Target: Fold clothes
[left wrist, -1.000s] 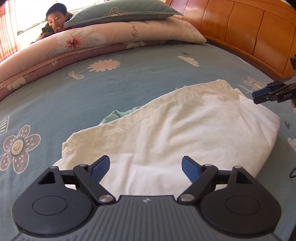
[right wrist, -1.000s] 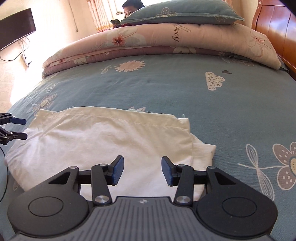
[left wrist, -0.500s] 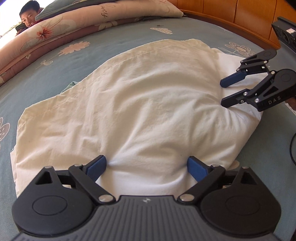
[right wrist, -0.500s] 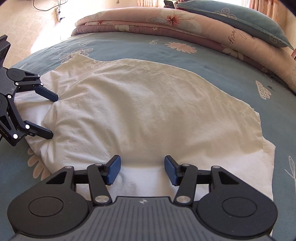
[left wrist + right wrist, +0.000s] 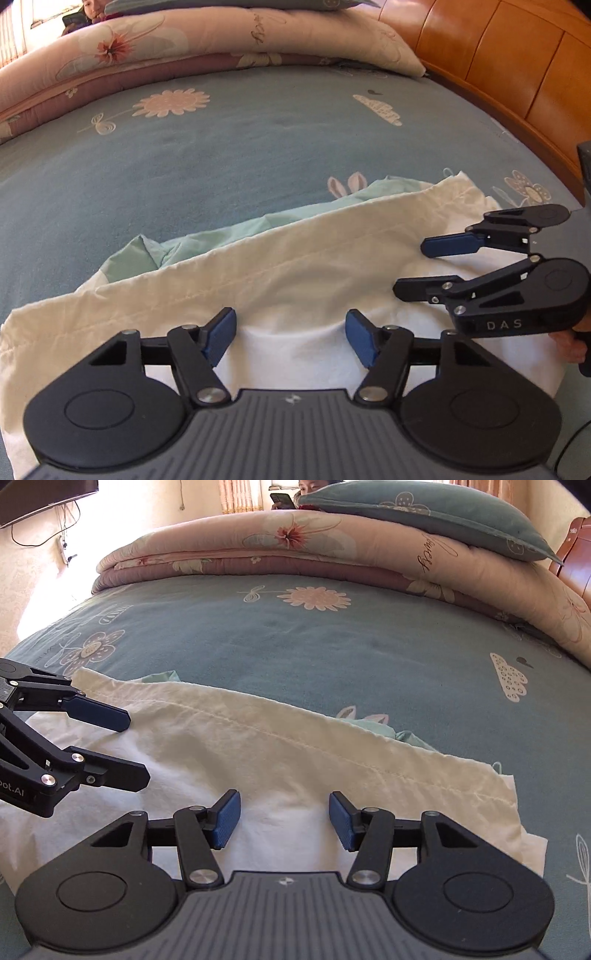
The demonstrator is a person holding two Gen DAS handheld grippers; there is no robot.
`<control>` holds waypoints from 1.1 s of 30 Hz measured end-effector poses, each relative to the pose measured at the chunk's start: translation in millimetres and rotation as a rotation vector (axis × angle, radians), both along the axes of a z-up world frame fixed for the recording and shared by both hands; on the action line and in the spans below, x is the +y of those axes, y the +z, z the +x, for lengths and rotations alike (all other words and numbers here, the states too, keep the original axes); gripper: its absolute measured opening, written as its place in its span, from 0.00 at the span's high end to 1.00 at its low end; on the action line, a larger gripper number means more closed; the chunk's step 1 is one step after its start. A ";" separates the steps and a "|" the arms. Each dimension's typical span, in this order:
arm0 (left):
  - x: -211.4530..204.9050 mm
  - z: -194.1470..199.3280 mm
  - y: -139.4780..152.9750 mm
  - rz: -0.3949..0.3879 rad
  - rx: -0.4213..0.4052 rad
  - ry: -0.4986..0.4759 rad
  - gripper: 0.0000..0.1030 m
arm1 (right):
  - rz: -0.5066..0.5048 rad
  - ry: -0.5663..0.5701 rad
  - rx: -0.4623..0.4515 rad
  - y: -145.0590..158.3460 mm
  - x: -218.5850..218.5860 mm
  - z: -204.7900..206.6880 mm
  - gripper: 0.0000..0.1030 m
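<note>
A white cloth (image 5: 295,273) lies on the blue flowered bed sheet (image 5: 221,155), its stitched hem along the far side. A mint-green cloth (image 5: 229,236) pokes out from under that hem. My left gripper (image 5: 291,332) hovers low over the near part of the white cloth (image 5: 295,760); its jaws are closing, with a soft bulge of cloth between the pads but not pinched. My right gripper (image 5: 284,816) stands open just over the cloth to the right of it. Each shows in the other's view: the right gripper (image 5: 410,268) and the left gripper (image 5: 135,747), both with a clear gap.
A folded pink flowered quilt (image 5: 184,40) and a blue pillow (image 5: 424,513) lie along the far side of the bed. A wooden headboard (image 5: 498,55) runs on the right. A person (image 5: 306,485) with a phone sits behind the quilt. A dark screen (image 5: 37,494) hangs at the far left.
Both grippers have come closer together and lower over the white cloth. The left jaws, wider half a second ago, have narrowed. More green cloth shows beyond the hem.
</note>
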State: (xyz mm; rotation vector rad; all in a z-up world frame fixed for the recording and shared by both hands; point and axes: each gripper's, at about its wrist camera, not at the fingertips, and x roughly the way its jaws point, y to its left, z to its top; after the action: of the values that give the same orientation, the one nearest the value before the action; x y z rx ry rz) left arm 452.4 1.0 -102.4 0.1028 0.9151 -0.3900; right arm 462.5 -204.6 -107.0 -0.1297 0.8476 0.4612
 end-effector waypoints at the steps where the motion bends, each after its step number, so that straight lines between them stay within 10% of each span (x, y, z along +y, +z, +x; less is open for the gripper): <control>1: -2.2 4.5 -10.2 0.019 0.014 0.010 0.37 | 0.004 -0.005 0.012 -9.4 0.3 2.4 0.40; 8: -3.7 11.0 -20.0 0.027 0.032 0.028 0.30 | 0.003 -0.011 -0.011 -20.8 4.5 2.3 0.29; 15: 11.0 20.8 14.5 -0.159 -0.001 0.090 0.33 | 0.049 -0.023 -0.067 19.0 -3.6 2.3 0.29; 25: -6.5 54.2 -27.0 -0.074 0.071 0.169 0.23 | 0.017 -0.111 0.024 -23.9 -5.9 43.2 0.18; 33: -0.2 18.6 3.2 -0.036 0.069 0.165 0.25 | 0.032 -0.100 0.034 2.4 -16.0 24.7 0.17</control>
State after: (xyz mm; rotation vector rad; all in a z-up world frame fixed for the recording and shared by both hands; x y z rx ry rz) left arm 471.1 0.8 -99.2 -0.0193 0.9773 -0.2574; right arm 487.1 -220.6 -104.6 -0.0497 0.8751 0.3835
